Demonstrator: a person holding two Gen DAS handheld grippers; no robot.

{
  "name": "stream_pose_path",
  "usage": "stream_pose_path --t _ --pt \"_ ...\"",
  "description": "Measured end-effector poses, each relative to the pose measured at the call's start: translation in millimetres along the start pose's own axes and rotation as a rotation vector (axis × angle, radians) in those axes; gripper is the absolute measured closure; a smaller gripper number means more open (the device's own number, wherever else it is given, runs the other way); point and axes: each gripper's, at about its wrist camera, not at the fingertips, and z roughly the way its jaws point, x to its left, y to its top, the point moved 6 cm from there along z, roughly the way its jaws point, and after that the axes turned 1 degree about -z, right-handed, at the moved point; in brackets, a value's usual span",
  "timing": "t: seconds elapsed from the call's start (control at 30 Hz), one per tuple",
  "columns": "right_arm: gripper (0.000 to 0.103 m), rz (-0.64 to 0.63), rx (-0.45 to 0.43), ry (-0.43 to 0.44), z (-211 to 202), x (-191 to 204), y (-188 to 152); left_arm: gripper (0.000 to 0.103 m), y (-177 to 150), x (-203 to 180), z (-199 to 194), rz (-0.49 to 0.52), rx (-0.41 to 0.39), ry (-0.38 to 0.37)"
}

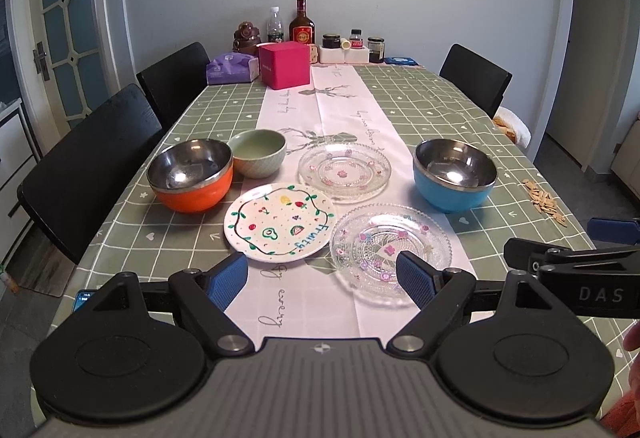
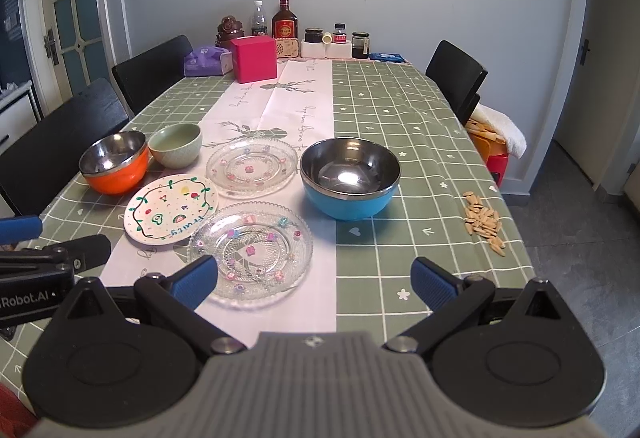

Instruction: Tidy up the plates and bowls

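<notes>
- At the far left stands the orange bowl [image 1: 191, 176], round, with a shiny steel inside and a smooth orange outside; it rests on the green checked cloth of the tabletop [image 1: 420, 106].
- Just beside it, touching or almost touching its rim, is the green bowl [image 1: 259, 153], smaller, of matte ceramic with a fine ribbed pattern on its outer wall.
- In front of these two lies the white plate [image 1: 279, 227], flat ceramic with a wavy green vine border, small painted fruits and the word "Fruity".
- Behind it, on the pale runner [image 1: 340, 106], is the far glass plate [image 1: 345, 173], clear pressed glass with a beaded rim and little pink flowers.
- The near glass plate [image 1: 390, 254] is of the same glass and lies just beside the white plate, at the near edge.
- The left hand-held gripper [image 1: 322, 280] hangs above the near edge with its blue ribbed fingers wide apart, holding nothing.
- To the right stands the blue bowl [image 1: 455, 176], steel inside and blue outside, apart from the plates.
- The right hand-held gripper [image 2: 314, 282] is also spread open and empty, near the glass plate.
- At the right edge lies a small heap of pale seeds [image 2: 484, 224].
</notes>
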Motion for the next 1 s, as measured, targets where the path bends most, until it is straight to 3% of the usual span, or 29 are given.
stream_pose_path --t 0.13,0.23,0.27,0.3,0.37,0.47,0.57,0.67,0.8,1.0 --pt "0.003 -0.010 -0.001 0.050 11.1 0.1 -9.9 0.013 -8.8 6.8 13.1 -0.028 0.022 -0.017" --pt "0.004 -0.022 0.014 0.074 24.2 3.6 -14.5 0.028 -14.0 7.4 24.5 -0.050 0.040 -0.051" --pt "0.009 -0.022 0.021 0.074 28.9 3.7 -15.3 0.033 -15.2 7.3 29.5 -0.057 0.045 -0.072" --pt "0.022 -0.027 0.034 0.075 35.9 3.6 -15.6 0.037 -16.3 7.5 34.7 -0.070 0.057 -0.089" --pt "0.038 -0.026 0.059 0.074 49.5 2.9 -16.1 0.052 -17.1 8.0 46.0 -0.101 0.090 -0.132" --pt "0.045 -0.009 0.096 0.101 71.3 1.4 -15.0 0.069 -14.2 7.7 64.0 -0.157 0.109 -0.201" --pt "0.052 0.009 0.124 0.108 94.5 1.4 -10.4 0.072 -13.5 9.7 87.7 -0.250 0.142 -0.261" --pt "0.058 0.030 0.144 0.120 117.0 0.0 -6.9 0.076 -14.1 12.1 114.8 -0.285 0.164 -0.240" --pt "0.057 0.075 0.189 0.128 144.2 -6.0 -7.7 0.076 -17.8 18.8 141.3 -0.340 0.198 -0.234" --pt "0.057 0.095 0.218 0.128 165.2 -11.7 -10.9 0.076 -16.8 18.8 158.1 -0.329 0.195 -0.212"
